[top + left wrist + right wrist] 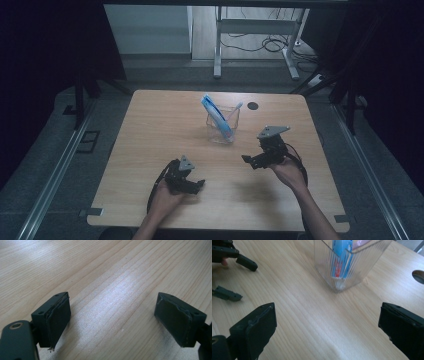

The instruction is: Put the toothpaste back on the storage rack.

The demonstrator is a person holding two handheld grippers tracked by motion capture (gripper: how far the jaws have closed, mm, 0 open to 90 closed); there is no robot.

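Observation:
A clear ribbed cup (222, 129) stands upright near the middle of the wooden table (150, 130). It holds a blue tube (217, 116) and a slim toothbrush (235, 111). My right gripper (250, 161) hovers open just right of and in front of the cup. In the right gripper view its jaws (324, 327) stand wide apart over bare wood, with the cup (352, 267) and the tube (339, 257) a short way ahead. My left gripper (199, 185) sits low near the table's front, open, with bare wood between its jaws (112, 320). It also appears far off (238, 278).
A dark round hole (253, 105) sits in the tabletop behind and right of the cup, seen again as a hole (419, 276). A desk frame with cables (260, 40) stands on the floor beyond the table. Dark curtains flank both sides.

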